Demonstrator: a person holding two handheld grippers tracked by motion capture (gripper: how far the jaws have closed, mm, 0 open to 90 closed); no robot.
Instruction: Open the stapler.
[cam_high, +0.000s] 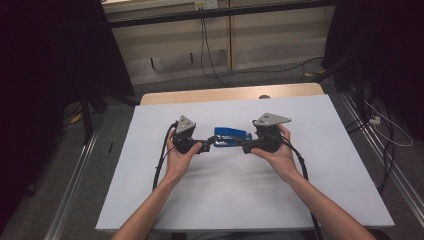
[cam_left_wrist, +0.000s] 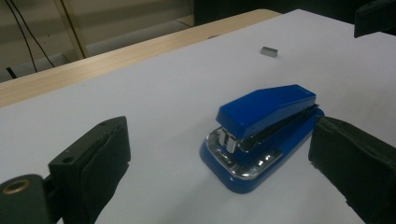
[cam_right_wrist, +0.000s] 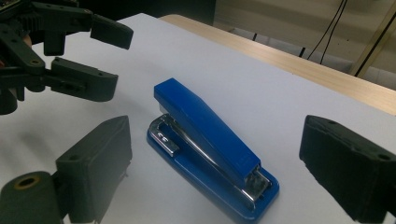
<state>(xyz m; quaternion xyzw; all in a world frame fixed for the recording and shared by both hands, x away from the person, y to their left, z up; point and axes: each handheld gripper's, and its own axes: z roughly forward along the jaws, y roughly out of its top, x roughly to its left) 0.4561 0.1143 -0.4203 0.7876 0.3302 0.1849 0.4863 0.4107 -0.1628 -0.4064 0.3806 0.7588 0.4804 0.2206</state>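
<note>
Blue stapler (cam_high: 232, 136): it lay flat on the white worktop (cam_high: 300, 190), between my two hands.
Long axis: ran gripper to gripper, metal nose toward my left.
Left gripper (cam_high: 209, 143): jaws spread, just beside the nose.
Right gripper (cam_high: 244, 146): jaws spread, flanking the hinge end.
Nearer: about equal.

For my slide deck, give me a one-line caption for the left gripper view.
Open left gripper closing in on a blue stapler on the white table.
</note>
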